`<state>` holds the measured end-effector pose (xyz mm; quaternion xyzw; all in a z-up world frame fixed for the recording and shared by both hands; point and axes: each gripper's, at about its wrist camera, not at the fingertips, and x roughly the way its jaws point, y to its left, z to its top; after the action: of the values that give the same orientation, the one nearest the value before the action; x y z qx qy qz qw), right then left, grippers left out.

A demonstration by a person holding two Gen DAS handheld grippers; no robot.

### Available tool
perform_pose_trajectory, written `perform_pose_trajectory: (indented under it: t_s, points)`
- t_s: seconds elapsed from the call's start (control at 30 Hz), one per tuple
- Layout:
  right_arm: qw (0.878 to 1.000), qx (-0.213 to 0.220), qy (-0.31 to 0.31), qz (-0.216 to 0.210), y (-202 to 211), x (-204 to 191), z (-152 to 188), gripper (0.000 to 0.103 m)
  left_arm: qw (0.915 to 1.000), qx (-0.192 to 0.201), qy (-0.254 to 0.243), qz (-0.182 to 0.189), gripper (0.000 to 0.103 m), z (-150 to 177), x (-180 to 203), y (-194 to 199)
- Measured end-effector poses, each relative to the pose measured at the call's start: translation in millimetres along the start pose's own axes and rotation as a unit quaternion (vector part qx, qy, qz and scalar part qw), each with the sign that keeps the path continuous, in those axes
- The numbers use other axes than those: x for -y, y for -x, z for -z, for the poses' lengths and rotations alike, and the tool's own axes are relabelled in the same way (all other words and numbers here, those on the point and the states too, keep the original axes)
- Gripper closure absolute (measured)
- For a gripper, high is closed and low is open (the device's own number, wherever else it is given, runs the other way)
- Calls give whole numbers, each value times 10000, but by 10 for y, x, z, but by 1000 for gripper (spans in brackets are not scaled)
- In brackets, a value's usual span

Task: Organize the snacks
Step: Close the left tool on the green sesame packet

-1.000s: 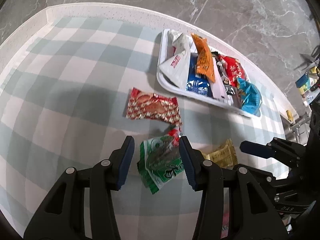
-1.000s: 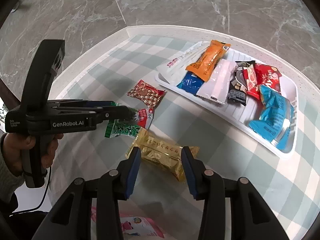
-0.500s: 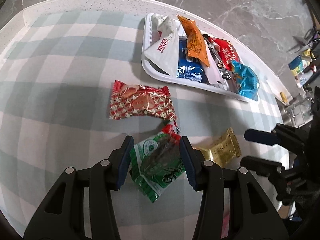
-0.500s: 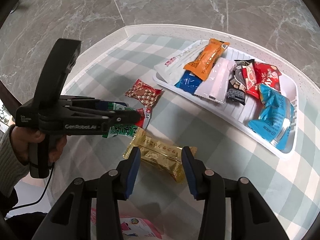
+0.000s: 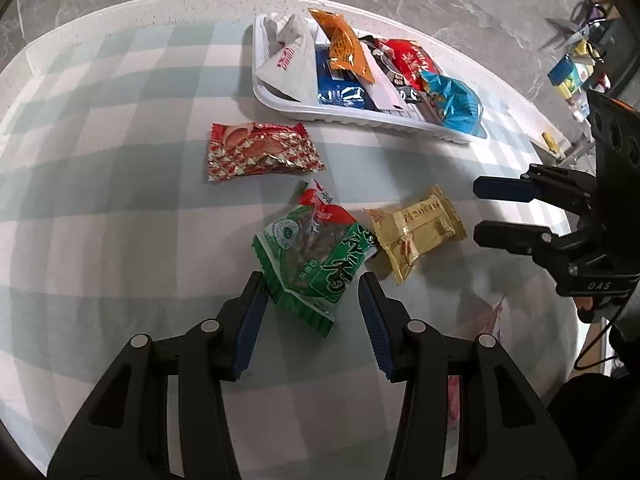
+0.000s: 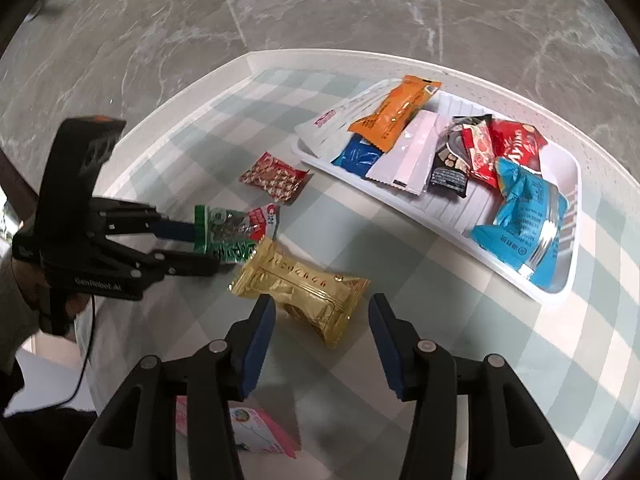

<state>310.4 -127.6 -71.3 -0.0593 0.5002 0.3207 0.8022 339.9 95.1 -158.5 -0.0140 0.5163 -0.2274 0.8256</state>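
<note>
Right now I am holding my left hand-held gripper (image 5: 310,310) open over the table (image 5: 100,220), its fingers spread to either side of the green packet (image 5: 316,256) and not pinching it. That packet is lying flat on the checked cloth, its near end sitting between the blue pads (image 5: 250,320); whether they are touching it I cannot tell. My right hand-held gripper (image 6: 320,334) is also gaping wide, hovering just short of the gold packet (image 6: 306,290), which is lying beside the green one, the two nearly touching at a corner. Beyond them a red packet (image 5: 260,150) is resting alone on the cloth, apart from the white tray (image 5: 360,118). Inside the tray I am seeing a white wrapper (image 5: 292,68), an orange packet (image 5: 346,48) lying over a blue one (image 5: 340,88), a red bag (image 5: 412,60) and a crumpled light-blue bag (image 5: 452,102) at the far-right end. Under my right gripper a pink packet (image 6: 256,432) is poking out at the near table edge. From the right camera, the left gripper (image 6: 208,246) is showing side-on, its fingers framing the green packet (image 6: 222,232).
</note>
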Motion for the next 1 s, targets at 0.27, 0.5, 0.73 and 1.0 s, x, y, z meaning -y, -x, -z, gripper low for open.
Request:
perform_pose_trajectory:
  t_s: [0.27, 0.5, 0.73, 1.0]
  points:
    - [9940, -156, 1078, 126, -124, -192, -44, 45, 9994, 14, -293, -180, 58, -111, -25, 24]
    - [9844, -341, 1715, 174, -259, -270, -90, 45, 9949, -113, -965, -265, 53, -183, 83, 7]
    - [9774, -540, 2038, 146, -396, -287, -123, 45, 9840, -343, -1698, -430, 53, -241, 198, -61]
    - [9736, -663, 2180, 110, -467, -312, -104, 45, 9715, -570, -2253, -467, 53, -297, 303, -170]
